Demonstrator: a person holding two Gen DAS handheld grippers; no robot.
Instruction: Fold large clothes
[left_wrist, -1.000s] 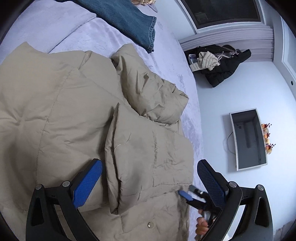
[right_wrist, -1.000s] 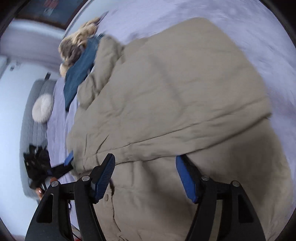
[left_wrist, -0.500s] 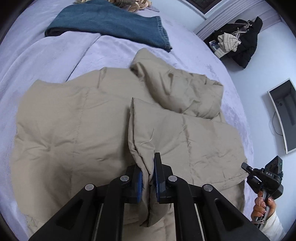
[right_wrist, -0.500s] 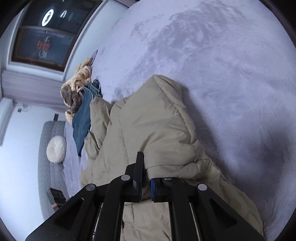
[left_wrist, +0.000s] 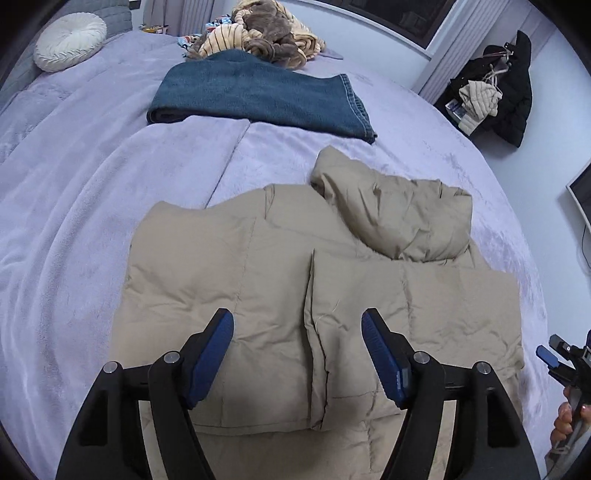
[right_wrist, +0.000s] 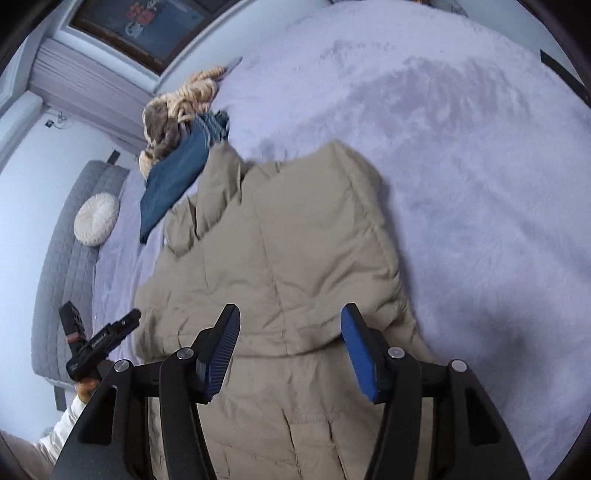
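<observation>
Two grippers hover above a beige puffer jacket (left_wrist: 280, 295) spread on a lavender bed (left_wrist: 74, 221), and both have their blue-padded tongs spread wide apart with nothing between them. The left gripper (left_wrist: 297, 354) hangs over the near part of the jacket, straddling the vertical edge where one front panel overlaps the other. The right gripper (right_wrist: 290, 350) hangs over the jacket's near end as seen from its own camera, above a rounded fold edge.

On the left gripper's left, a broad stretch of bare bedcover runs out toward the headboard end, where a round white cushion (left_wrist: 70, 40) lies near the corner. Beyond the jacket, folded blue jeans (left_wrist: 258, 99) lie well apart from it, and a heap of striped and brown clothes (left_wrist: 258, 37) sits behind them near the bed's far edge. In the right wrist view a wide area of open bedcover lies beside the jacket toward the right. The right-hand edge of the bed, in the left wrist view, runs just beside the jacket's side.

The jacket lies flat and quilted, with a sleeve or hood portion (left_wrist: 399, 214) bunched and folded inward at its far right, and its sides tucked in to a roughly rectangular shape.
</observation>
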